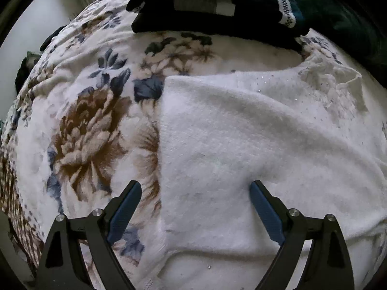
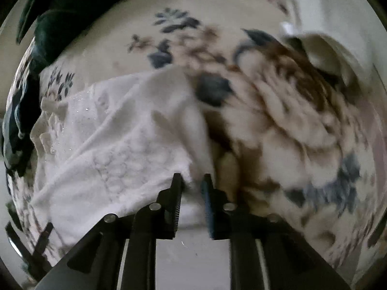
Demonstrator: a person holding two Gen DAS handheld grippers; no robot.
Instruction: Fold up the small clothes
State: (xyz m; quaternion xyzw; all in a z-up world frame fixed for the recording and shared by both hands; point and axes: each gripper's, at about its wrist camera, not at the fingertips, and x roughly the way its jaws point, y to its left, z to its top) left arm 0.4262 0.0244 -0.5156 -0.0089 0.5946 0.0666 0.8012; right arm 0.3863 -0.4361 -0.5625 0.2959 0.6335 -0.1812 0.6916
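A small white fuzzy sweater [image 1: 254, 145] with tiny sequins lies on a floral blanket [image 1: 79, 130]. Its left edge is folded straight. My left gripper [image 1: 195, 188] is open just above the sweater's lower left part, one finger over the blanket, the other over the sweater. In the right wrist view, my right gripper [image 2: 192, 181] is shut on the sweater's [image 2: 116, 149] edge and holds it lifted, with the cloth bunched between the fingers. That view is blurred by motion.
A stack of folded dark clothes [image 1: 217, 7] with grey and white blocks lies at the far edge of the blanket. Dark cloth [image 2: 53, 19] also shows at the upper left of the right wrist view. A pale wall [image 1: 29, 24] stands beyond the bed.
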